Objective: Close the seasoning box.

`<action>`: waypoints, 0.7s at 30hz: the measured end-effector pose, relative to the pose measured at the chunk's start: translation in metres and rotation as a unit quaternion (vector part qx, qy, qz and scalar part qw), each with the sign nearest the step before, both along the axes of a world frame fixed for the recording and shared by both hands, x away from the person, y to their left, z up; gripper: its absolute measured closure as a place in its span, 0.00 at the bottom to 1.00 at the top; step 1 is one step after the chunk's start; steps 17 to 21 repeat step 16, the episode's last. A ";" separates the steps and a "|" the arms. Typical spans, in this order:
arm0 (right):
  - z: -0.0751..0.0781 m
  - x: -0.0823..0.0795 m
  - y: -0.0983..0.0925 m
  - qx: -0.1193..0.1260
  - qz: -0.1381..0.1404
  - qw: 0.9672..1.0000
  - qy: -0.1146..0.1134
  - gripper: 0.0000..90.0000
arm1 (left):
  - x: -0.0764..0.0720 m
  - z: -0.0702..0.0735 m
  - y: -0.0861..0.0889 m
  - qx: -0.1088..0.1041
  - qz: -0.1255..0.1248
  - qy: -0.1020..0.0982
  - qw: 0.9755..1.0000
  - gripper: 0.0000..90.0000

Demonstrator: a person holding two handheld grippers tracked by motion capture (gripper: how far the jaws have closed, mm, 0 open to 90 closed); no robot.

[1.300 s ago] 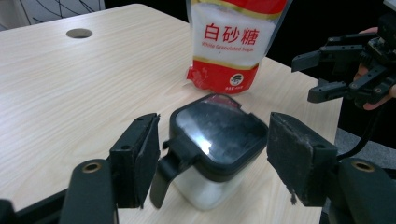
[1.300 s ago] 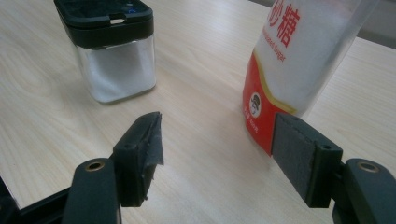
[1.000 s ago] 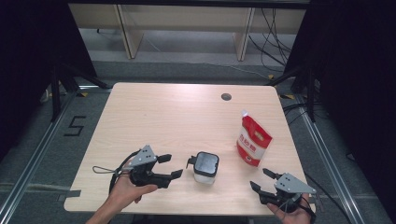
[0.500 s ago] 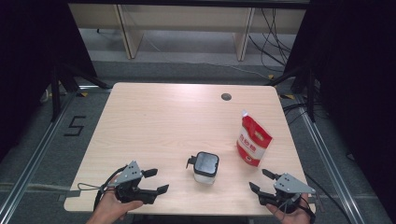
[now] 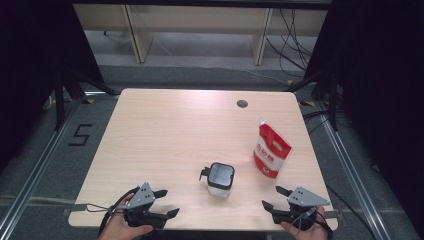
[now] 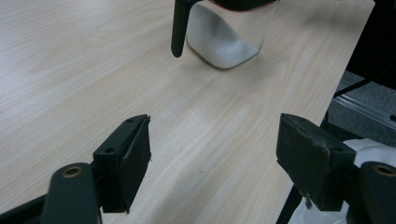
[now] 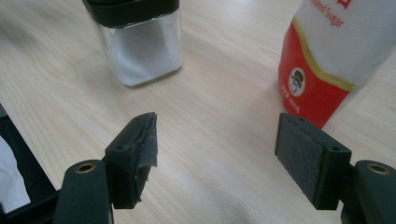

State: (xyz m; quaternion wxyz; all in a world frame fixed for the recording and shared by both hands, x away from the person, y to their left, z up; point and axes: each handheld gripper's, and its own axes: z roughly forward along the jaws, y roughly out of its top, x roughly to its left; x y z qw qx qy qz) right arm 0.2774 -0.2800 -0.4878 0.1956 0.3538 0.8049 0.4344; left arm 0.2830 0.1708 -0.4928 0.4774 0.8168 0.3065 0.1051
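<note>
Left claw (image 5: 161, 203) has pulled back from the jar (image 5: 220, 178); both claws wait wide open, the right claw (image 5: 273, 198) just widening, nothing inside.

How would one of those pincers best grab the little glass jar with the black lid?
Probably by the square glass body of the jar, just under its black lid, jaws on two flat opposite walls. It stands upright, so come in level from the near edge. The right gripper looks best placed: its jaws are open, and the jar's handle sticks out on the far side.
</note>
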 end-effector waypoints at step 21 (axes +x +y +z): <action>-0.004 0.002 0.003 -0.013 0.006 1.000 0.004 0.33 | 0.004 -0.003 0.005 0.015 -0.001 -0.002 1.000 0.28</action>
